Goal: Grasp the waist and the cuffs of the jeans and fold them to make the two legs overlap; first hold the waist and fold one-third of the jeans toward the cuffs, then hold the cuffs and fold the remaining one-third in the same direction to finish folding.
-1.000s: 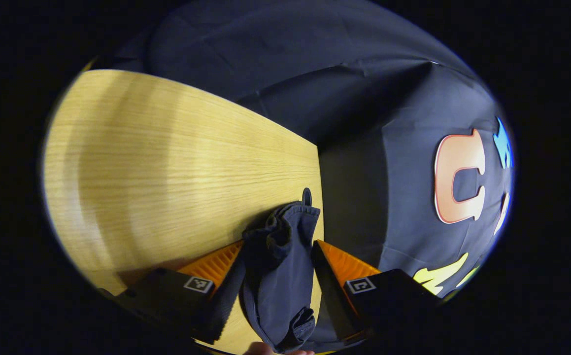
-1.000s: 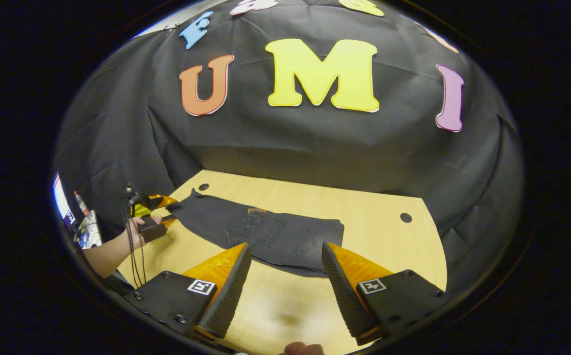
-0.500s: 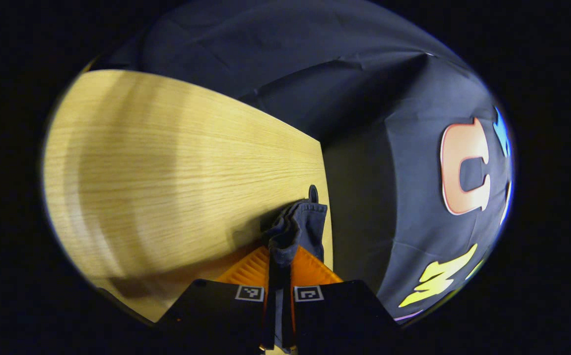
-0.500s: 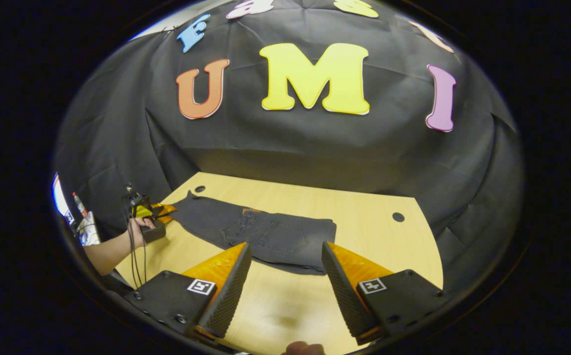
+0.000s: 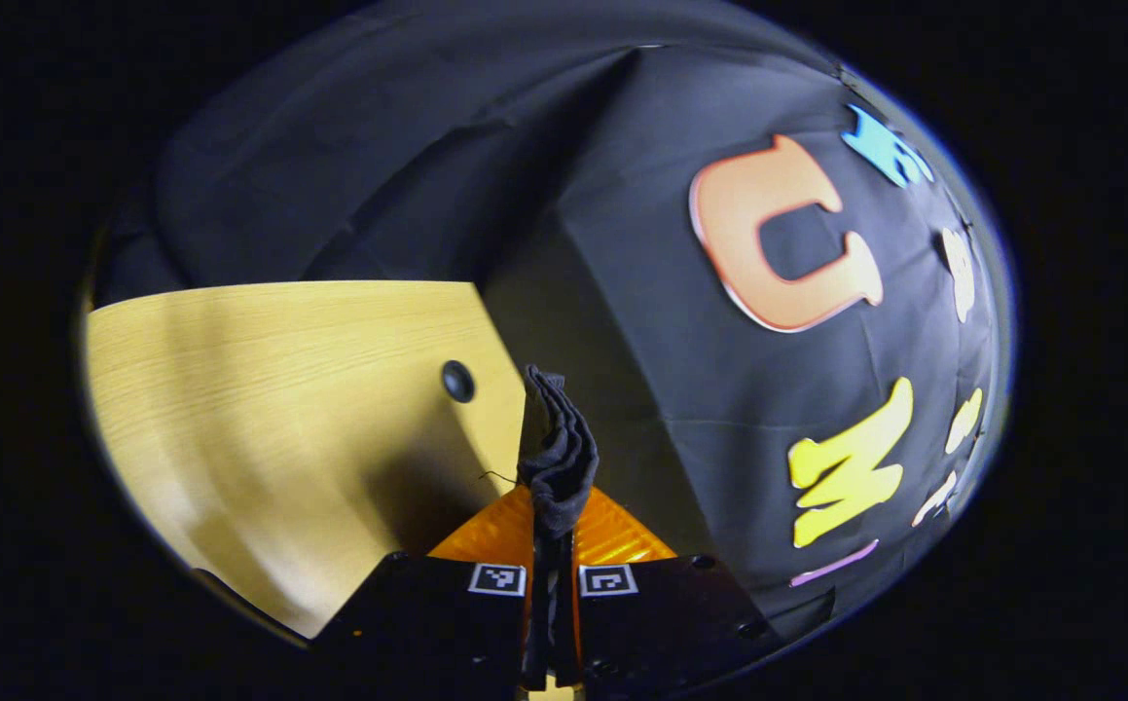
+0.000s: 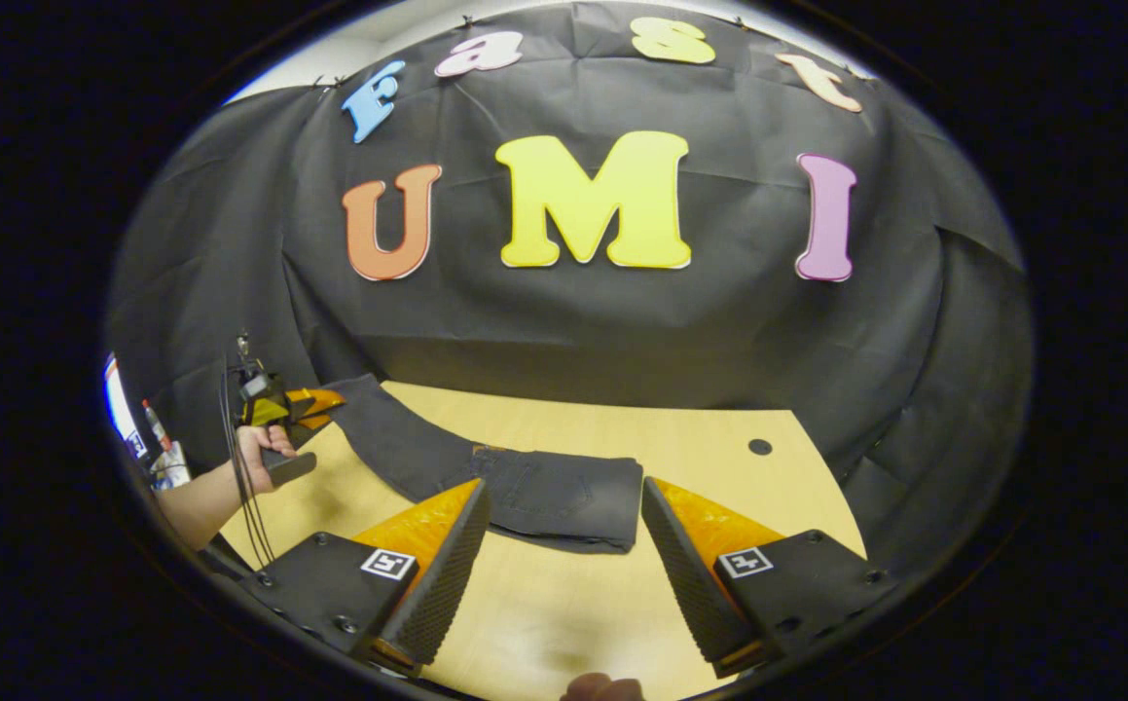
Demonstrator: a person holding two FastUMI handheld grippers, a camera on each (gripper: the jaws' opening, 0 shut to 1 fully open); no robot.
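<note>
Right gripper (image 6: pixel 559 545) at 6 o'clock of its own view, fingers spread wide, holding nothing, parked low over the pale wooden table (image 6: pixel 719 438); judged on standby while the other side does the cuff fold. Just beyond, the dark grey denim jeans (image 6: pixel 564 492) lie with the waist third folded over, leg end rising off the table toward 9 o'clock. There the left gripper (image 6: pixel 315 402), in a person's hand (image 6: pixel 257 446), lifts the cuffs (image 5: pixel 552 438). In the left gripper view its fingers are pressed together, pinching the bunched cuffs upright, likely to carry them over the folded part.
</note>
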